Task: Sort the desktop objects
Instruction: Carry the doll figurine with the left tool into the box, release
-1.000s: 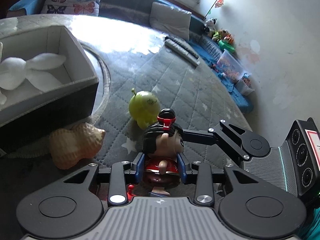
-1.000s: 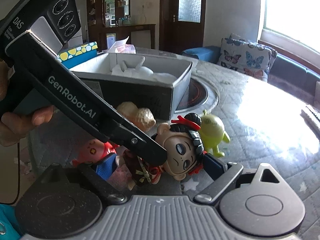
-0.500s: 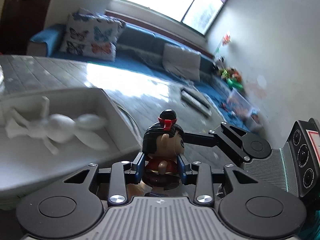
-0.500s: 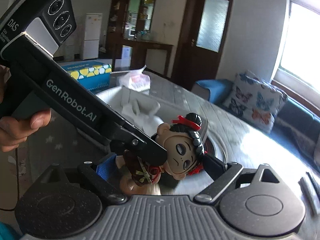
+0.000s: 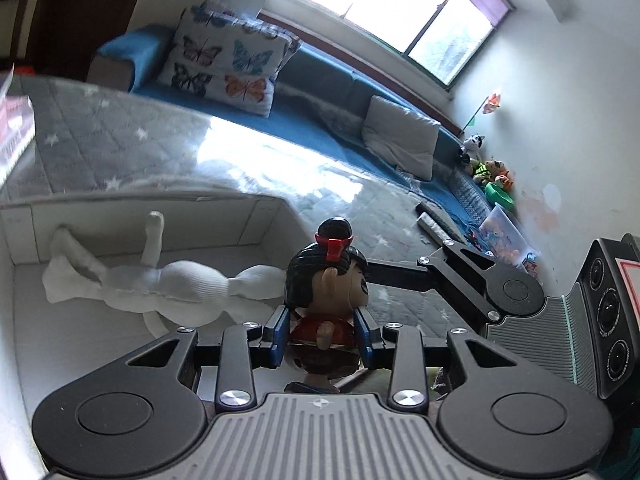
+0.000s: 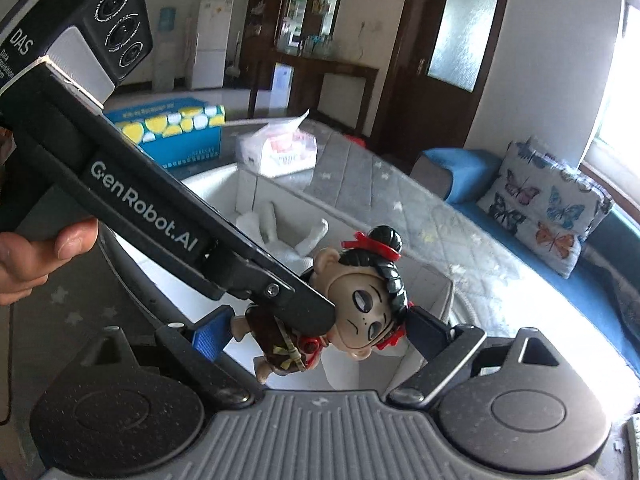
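Observation:
A doll figurine (image 5: 326, 280) with black hair, a red hair bow and a dark red dress is held in the air above the near edge of a white box (image 5: 256, 216). My left gripper (image 5: 322, 334) is shut on the doll's body. My right gripper (image 6: 312, 330) has its fingers either side of the same doll (image 6: 360, 300), one by the feet, one by the head; contact is unclear. A white stuffed rabbit (image 5: 160, 280) lies in the box, also in the right wrist view (image 6: 280, 232).
The box stands on a grey quilted star-pattern table cover (image 5: 120, 144). A tissue pack (image 6: 280, 148) and a blue-yellow box (image 6: 172, 132) sit beyond it. Two remote controls (image 5: 436, 222) lie at the far right of the table. A blue sofa with cushions (image 5: 224, 68) runs behind.
Both grippers have lifted the doll off the table and carried it up to the box's edge. The green toy and the tan toy have dropped out of view.

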The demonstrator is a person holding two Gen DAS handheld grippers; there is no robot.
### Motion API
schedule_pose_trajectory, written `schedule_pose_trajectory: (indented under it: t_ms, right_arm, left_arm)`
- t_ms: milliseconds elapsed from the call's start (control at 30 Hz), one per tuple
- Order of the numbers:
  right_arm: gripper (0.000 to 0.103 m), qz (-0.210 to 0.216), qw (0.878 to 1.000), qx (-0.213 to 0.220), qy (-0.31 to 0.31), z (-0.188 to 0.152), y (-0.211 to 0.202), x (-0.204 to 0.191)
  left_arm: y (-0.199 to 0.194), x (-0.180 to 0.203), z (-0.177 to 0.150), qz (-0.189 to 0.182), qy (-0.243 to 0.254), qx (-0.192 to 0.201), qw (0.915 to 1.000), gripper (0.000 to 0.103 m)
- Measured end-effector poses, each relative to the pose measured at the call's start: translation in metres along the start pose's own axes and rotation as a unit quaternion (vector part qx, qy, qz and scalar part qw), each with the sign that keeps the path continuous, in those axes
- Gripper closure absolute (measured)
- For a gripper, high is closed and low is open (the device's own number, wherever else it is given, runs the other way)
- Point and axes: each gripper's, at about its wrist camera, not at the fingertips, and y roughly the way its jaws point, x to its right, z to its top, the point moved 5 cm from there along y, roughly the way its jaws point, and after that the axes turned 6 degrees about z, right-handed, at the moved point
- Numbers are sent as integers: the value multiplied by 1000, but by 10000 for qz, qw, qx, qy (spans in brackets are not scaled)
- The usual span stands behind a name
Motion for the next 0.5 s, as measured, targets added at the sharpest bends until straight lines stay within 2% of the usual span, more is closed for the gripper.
schedule_pose_trajectory:
  t_ms: [267,500]
  right_arm:
    - [10,231,9987,-453,20,-9,39,12]
    - [10,328,9971,-684,43,-14,48,14]
  left_arm:
    - [30,-28,2,-20,-315,-286,9991,67]
    - [41,-35,0,-33,-437,-456,9980,67]
